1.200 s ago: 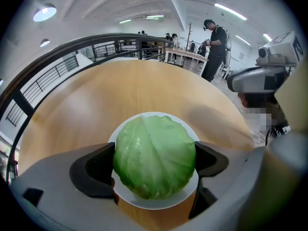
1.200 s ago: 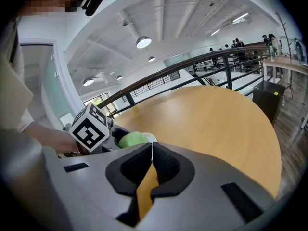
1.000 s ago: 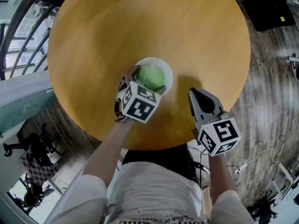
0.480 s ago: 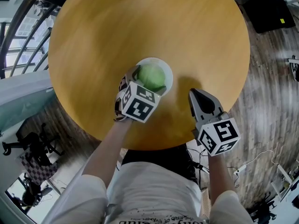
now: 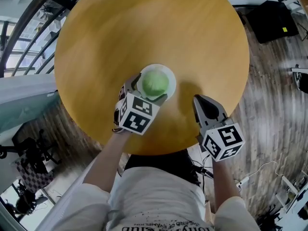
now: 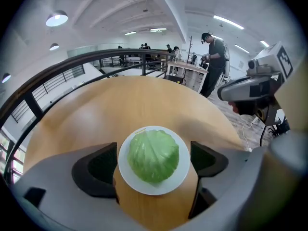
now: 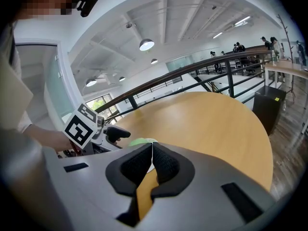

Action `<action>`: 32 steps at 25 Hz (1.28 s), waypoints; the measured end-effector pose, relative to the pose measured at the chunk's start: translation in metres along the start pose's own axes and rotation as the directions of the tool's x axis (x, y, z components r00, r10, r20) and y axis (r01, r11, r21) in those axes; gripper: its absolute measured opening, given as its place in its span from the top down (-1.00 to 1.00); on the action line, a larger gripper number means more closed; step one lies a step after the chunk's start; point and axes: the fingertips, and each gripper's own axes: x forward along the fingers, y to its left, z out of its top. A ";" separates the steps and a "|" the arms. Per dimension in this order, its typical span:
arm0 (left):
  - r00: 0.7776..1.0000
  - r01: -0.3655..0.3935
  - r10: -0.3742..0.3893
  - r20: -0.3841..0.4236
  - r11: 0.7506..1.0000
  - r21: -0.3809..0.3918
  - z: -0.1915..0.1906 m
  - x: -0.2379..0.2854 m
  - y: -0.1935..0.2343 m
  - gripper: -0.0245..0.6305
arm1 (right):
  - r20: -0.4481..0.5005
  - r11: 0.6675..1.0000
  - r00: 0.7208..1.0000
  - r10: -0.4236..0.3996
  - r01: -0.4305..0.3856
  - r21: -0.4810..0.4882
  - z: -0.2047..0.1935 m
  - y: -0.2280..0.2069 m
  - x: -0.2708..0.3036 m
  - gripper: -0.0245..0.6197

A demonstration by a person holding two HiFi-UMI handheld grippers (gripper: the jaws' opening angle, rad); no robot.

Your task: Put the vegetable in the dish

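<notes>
Lettuce (image 6: 153, 155) in the dish (image 6: 144, 188) looks light, crushable: hold its sides gently. Left tool (image 6: 153, 161) gapes wide at dish; right tool (image 7: 152, 162) pinched together.

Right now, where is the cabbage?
In the head view the cabbage sits in the white dish on the round table's near side, just ahead of the open left gripper.

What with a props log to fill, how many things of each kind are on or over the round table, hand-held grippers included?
Green vegetable: 1
White dish: 1
Hand-held grippers: 2, the left hand-held gripper and the right hand-held gripper
Total: 4
</notes>
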 end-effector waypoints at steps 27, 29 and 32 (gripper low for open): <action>0.935 -0.010 0.092 0.343 0.972 -0.234 -0.024 -0.221 -0.077 0.85 | 0.072 0.990 0.997 -0.019 0.029 -0.141 0.033 0.108 -0.109 0.84; 0.929 -0.006 0.100 0.355 0.966 -0.257 -0.021 -0.232 -0.079 0.85 | 0.088 0.988 0.996 -0.012 0.025 -0.151 0.041 0.114 -0.116 0.84; 0.923 -0.006 0.110 0.368 0.962 -0.272 -0.024 -0.240 -0.076 0.85 | 0.107 0.986 0.994 -0.001 0.019 -0.167 0.046 0.124 -0.118 0.84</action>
